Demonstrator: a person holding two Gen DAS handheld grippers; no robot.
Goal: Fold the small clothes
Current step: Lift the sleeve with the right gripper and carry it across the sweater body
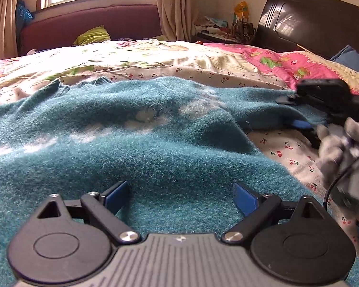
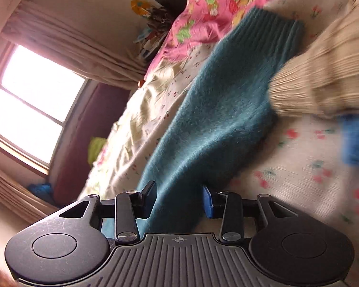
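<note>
A fuzzy teal sweater point(image 1: 136, 143) with white cloud patches lies spread on the bed. My left gripper point(image 1: 180, 197) is open, its blue pads wide apart just above the sweater's near part. My right gripper point(image 2: 179, 199) has its jaws partly closed around the teal sleeve point(image 2: 217, 110), which runs up to a ribbed cuff. In the left wrist view the right gripper point(image 1: 296, 112) sits at the sweater's right edge, held by a gloved hand point(image 1: 342, 146).
The bed has a cherry-print sheet point(image 1: 282, 150), a floral quilt point(image 1: 131, 55) and a pink blanket point(image 1: 282, 64). A dark headboard point(image 1: 318, 21) stands at the right. A beige knit sleeve point(image 2: 323, 71) and a blue object point(image 2: 357, 141) blur at the right of the right wrist view.
</note>
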